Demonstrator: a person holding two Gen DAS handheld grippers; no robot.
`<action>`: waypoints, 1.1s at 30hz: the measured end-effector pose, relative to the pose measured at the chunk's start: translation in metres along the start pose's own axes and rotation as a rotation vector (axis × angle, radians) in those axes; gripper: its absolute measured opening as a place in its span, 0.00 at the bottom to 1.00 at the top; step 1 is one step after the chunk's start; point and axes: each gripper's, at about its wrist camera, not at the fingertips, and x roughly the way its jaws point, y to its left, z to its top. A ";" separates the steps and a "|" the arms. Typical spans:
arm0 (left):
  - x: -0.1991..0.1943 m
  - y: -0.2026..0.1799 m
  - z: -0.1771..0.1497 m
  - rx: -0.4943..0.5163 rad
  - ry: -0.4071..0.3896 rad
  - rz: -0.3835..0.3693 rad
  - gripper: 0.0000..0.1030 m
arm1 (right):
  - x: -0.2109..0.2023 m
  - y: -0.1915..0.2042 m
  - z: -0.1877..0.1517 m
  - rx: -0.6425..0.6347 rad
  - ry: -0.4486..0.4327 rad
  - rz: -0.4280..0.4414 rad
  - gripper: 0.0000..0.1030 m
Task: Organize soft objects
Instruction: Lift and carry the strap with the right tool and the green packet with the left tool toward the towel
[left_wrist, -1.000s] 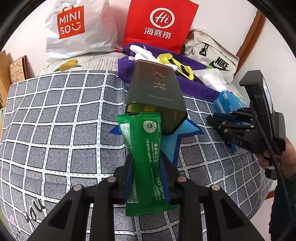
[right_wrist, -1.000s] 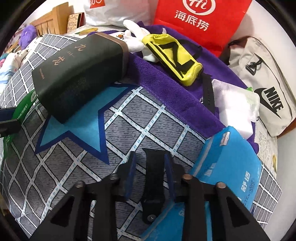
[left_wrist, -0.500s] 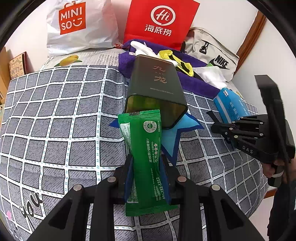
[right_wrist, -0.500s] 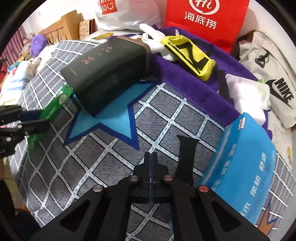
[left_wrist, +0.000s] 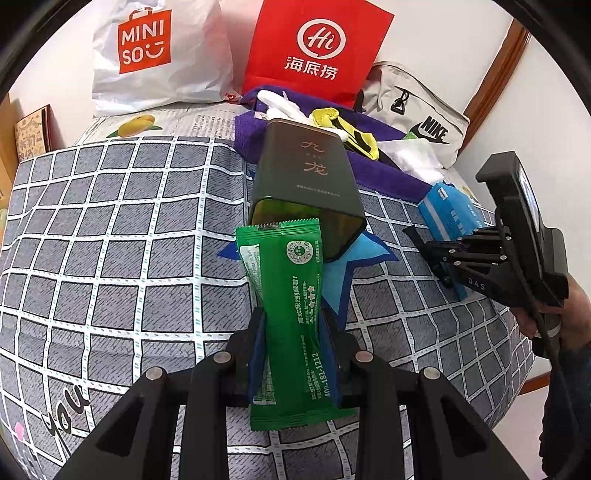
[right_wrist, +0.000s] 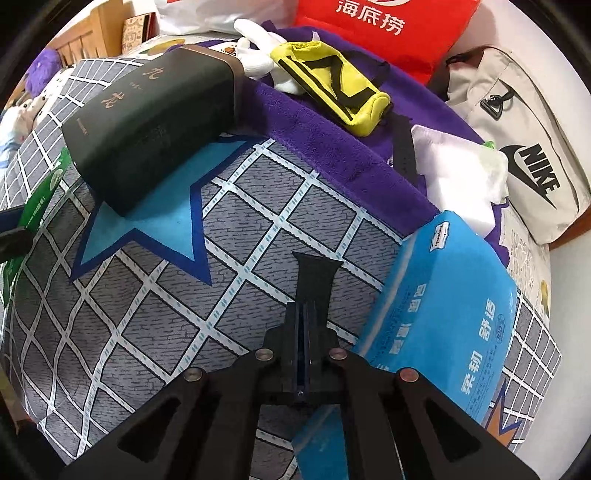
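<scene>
My left gripper (left_wrist: 291, 332) is shut on a green snack packet (left_wrist: 291, 295). The packet's top end reaches the open mouth of a dark green tin (left_wrist: 310, 177) that lies on its side on the checked bedcover (left_wrist: 110, 240). My right gripper (right_wrist: 303, 314) is shut with nothing between its pads. A black strap (right_wrist: 316, 269) lies on the cover and runs out from under its tips. Beside the strap to the right lies a blue tissue pack (right_wrist: 443, 302). In the left wrist view the right gripper (left_wrist: 439, 254) hovers at the right, held by a hand.
A purple towel (right_wrist: 332, 147) behind the tin carries a yellow pouch (right_wrist: 332, 85), a white plush toy (right_wrist: 255, 48) and white tissue packs (right_wrist: 458, 173). A Nike bag (right_wrist: 517, 147), a red bag (left_wrist: 314, 48) and a white Miniso bag (left_wrist: 155, 55) stand at the back.
The right gripper closed; the black strap that was between its open jaws slipped out beside it and now shows under the tips. The left gripper and green packet stayed put.
</scene>
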 end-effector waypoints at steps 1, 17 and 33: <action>0.000 0.001 -0.001 -0.002 0.001 -0.001 0.26 | 0.000 -0.001 -0.001 0.009 0.004 0.008 0.04; -0.007 0.000 -0.005 0.001 -0.010 -0.024 0.27 | -0.001 -0.011 -0.017 0.128 -0.010 0.029 0.53; -0.010 -0.007 -0.006 0.013 0.002 -0.012 0.27 | -0.023 0.015 -0.040 0.159 -0.041 0.127 0.23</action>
